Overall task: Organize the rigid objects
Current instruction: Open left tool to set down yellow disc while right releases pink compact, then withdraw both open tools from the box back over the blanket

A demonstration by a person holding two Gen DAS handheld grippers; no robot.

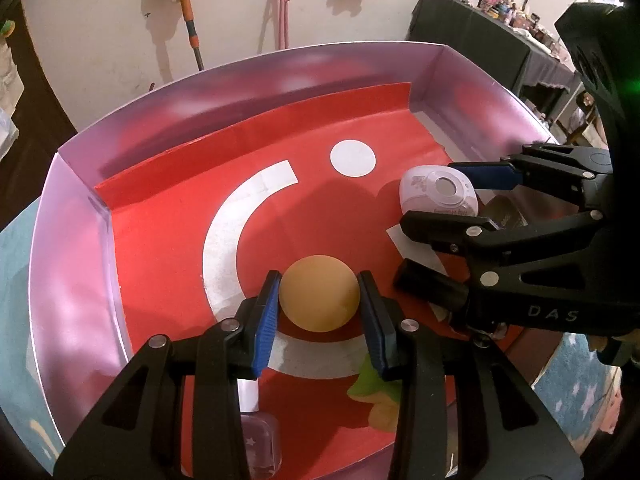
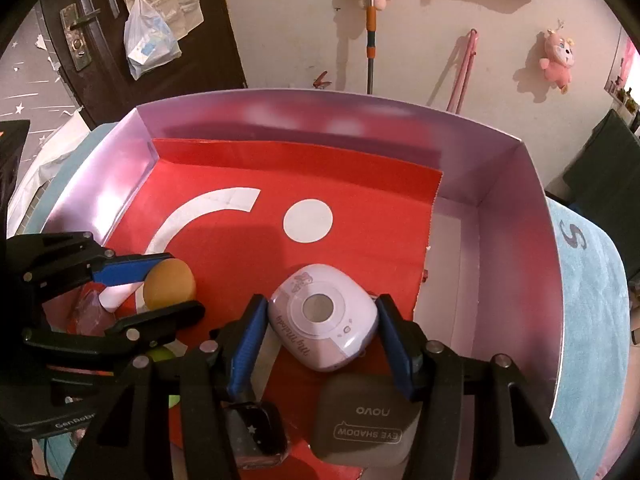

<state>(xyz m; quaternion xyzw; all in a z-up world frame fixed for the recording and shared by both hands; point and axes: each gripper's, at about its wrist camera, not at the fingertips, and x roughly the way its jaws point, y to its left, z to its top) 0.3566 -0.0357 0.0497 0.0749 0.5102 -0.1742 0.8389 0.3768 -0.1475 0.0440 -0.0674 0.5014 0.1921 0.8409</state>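
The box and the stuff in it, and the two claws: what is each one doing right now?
Box: open on top, red sheet on its floor.
Ball: between the left claw's pads, low over the red sheet.
Left claw: shut on the ball.
Lilac case: lid closed, squeezed on both sides.
Right claw: shut on the lilac case.
Eye shadow case: closed, lying flat.

The box [image 2: 516, 240] looks like thin card with a glossy lilac inside that gives soft reflections. The red sheet [image 2: 224, 240] on its floor is matt paper with creases. The ball [image 1: 319, 295] has a smooth, matt tan skin. The lilac case [image 2: 323, 316] is smooth, shiny plastic. Both grippers are matt black plastic with silver metal pins and ribbed blue pads [image 1: 267, 320]. The blue cloth [image 2: 592, 304] beside the box looks fluffy.
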